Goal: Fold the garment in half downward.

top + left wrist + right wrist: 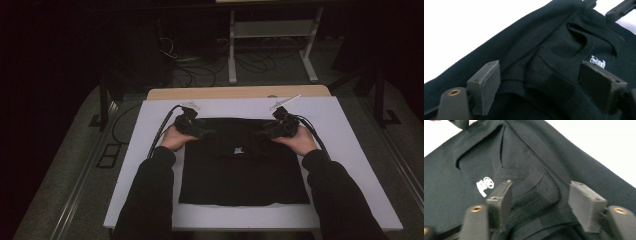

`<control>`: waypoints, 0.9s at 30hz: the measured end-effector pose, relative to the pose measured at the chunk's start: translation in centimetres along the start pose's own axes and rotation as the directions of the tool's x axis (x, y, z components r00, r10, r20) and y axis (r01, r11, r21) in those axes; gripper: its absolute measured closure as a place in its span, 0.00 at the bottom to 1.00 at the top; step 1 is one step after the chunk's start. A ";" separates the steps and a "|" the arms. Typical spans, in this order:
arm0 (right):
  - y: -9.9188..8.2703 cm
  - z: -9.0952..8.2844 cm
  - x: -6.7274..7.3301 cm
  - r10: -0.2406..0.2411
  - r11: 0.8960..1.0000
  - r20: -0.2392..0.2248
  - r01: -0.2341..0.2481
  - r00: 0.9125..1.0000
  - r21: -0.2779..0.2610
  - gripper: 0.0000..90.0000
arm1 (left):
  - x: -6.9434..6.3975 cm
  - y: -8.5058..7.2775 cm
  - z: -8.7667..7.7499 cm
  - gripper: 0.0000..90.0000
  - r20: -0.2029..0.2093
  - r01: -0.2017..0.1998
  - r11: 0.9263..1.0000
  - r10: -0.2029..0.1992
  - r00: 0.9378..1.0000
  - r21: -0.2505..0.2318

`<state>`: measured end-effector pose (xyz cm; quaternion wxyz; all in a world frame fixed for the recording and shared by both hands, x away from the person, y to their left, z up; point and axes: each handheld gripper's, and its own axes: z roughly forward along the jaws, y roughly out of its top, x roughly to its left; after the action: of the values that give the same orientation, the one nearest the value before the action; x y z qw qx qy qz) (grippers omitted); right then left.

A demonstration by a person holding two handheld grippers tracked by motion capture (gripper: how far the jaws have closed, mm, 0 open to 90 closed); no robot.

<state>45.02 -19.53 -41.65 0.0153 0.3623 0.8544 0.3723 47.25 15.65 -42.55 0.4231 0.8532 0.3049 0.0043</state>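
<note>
A: Folding job, black shirt (243,165) lies flat on white board (150,165), sleeves already tucked in, body fold not yet done

B: Grippers?

A: L gripper (205,133) & R gripper (264,134) both at top edge by shoulders. Jaws apart on each, straddling bunched hem fabric, pads not pressing yet

B: Unclear bits?

A: High view v. dark, fabric layers hard to separate; can't tell how many folds sit under collar
</note>
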 end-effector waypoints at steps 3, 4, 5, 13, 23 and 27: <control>-0.1 0.3 -0.2 0.012 1.000 0.007 -0.012 1.000 0.001 0.49 | 0.1 -0.1 0.2 0.29 0.006 -0.004 1.000 0.004 1.000 -0.005; -0.1 0.4 -0.3 0.020 1.000 0.010 -0.020 1.000 0.000 0.51 | 0.2 -0.1 0.3 0.31 0.009 -0.009 1.000 0.009 1.000 -0.007; -0.2 0.5 -0.4 0.022 1.000 0.016 -0.022 1.000 -0.002 0.52 | 0.2 -0.1 0.3 0.33 0.012 -0.014 1.000 0.014 1.000 -0.005; -0.2 1.2 -0.6 0.042 0.999 0.011 -0.042 0.999 -0.012 0.62 | 0.2 -0.3 1.1 0.56 0.004 -0.016 1.000 0.016 1.000 -0.013; -0.5 2.1 -0.8 0.025 1.000 0.000 -0.025 1.000 0.004 0.88 | -0.1 -0.4 2.2 0.71 -0.016 -0.003 1.000 0.003 1.000 -0.002; -0.5 1.9 -0.6 0.015 1.000 -0.003 -0.015 1.000 -0.005 0.93 | -0.2 -0.5 2.2 0.87 -0.029 -0.009 1.000 0.009 1.000 0.005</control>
<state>45.73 -19.00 -43.47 0.0121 0.3678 0.8508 0.3752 47.42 14.19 -44.24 0.4166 0.8555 0.3072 0.0176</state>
